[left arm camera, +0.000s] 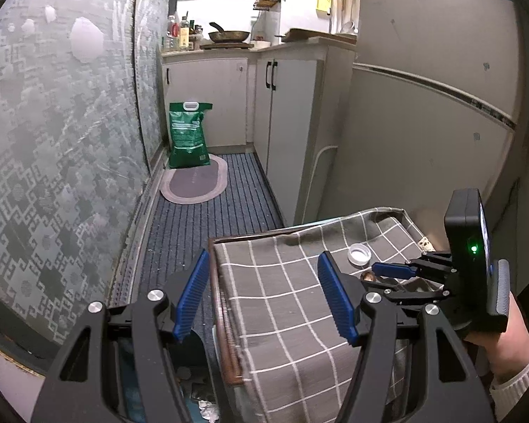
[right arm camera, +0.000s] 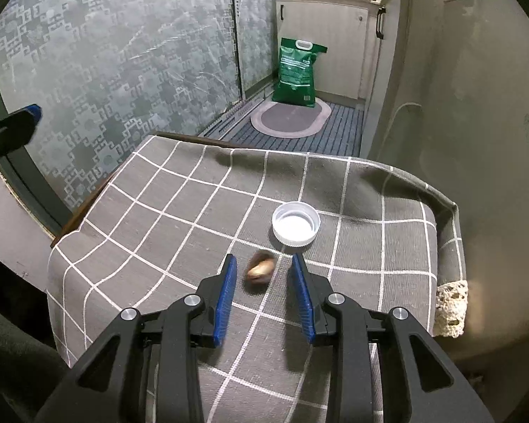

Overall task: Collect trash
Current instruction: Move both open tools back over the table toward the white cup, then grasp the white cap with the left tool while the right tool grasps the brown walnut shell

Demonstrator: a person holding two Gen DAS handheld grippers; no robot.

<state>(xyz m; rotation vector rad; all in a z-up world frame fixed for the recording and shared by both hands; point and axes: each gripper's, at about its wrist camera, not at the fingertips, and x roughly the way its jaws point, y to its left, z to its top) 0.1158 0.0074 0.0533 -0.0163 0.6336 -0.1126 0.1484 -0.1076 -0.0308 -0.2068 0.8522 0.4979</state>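
Observation:
A small brown nut-like scrap [right arm camera: 260, 268] lies on the grey checked cloth [right arm camera: 180, 211] of a small table. A white bottle cap [right arm camera: 296, 224] lies open side up just beyond it. My right gripper [right arm camera: 264, 264] is open, its blue pads on either side of the scrap, not touching it. In the left wrist view the cap [left arm camera: 359, 254] and the scrap [left arm camera: 367, 276] show beside the right gripper [left arm camera: 388, 269]. My left gripper [left arm camera: 262, 268] is open and empty over the table's left edge.
A bin with crumpled paper [left arm camera: 208, 410] sits on the floor below the table's left side. A fridge [left arm camera: 433, 105] stands right of the table, patterned glass doors [left arm camera: 60, 141] to the left. A green bag [left arm camera: 188, 135] and an oval mat [left arm camera: 194, 183] lie further down the floor.

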